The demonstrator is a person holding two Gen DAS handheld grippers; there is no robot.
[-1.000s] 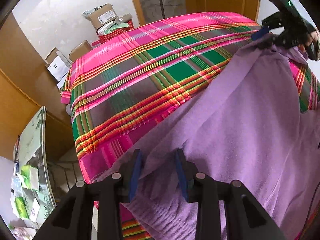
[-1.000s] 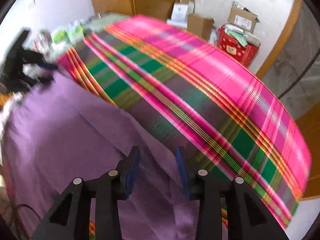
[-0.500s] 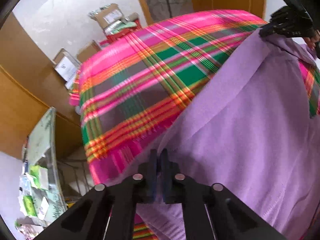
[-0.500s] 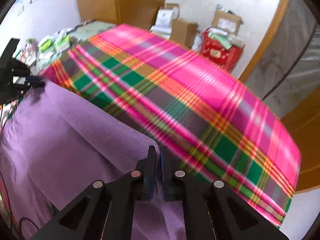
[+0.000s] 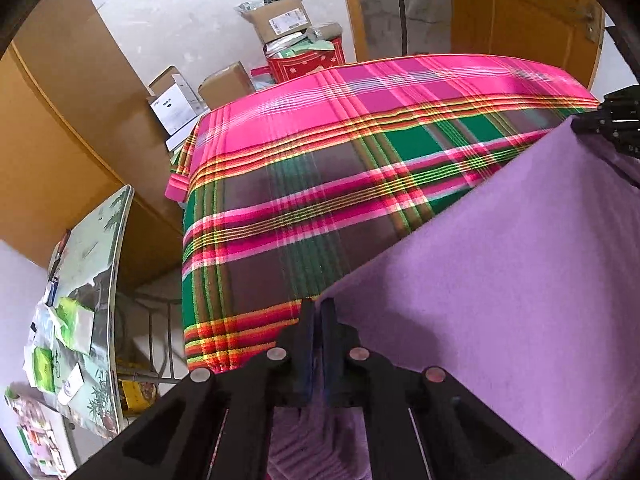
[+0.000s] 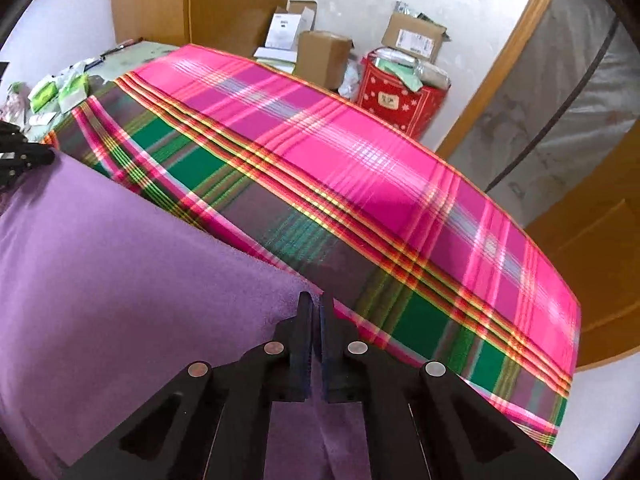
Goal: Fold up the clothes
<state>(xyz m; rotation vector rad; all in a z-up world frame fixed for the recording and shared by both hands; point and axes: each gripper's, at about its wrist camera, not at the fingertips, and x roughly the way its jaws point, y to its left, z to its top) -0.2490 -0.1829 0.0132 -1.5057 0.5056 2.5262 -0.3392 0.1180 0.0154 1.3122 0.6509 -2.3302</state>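
Both hand-held grippers, left (image 5: 316, 308) and right (image 6: 316, 304), have gone from spread to pinching the purple garment's (image 5: 500, 280) stretched edge, raised over the plaid bed (image 5: 320, 168) toward 12 o'clock, where uneven pulling could slip the cloth free.

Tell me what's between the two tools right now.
A taut edge of the purple garment spans from the left tool to the right tool; both wrist views show it, above the plaid cloth.
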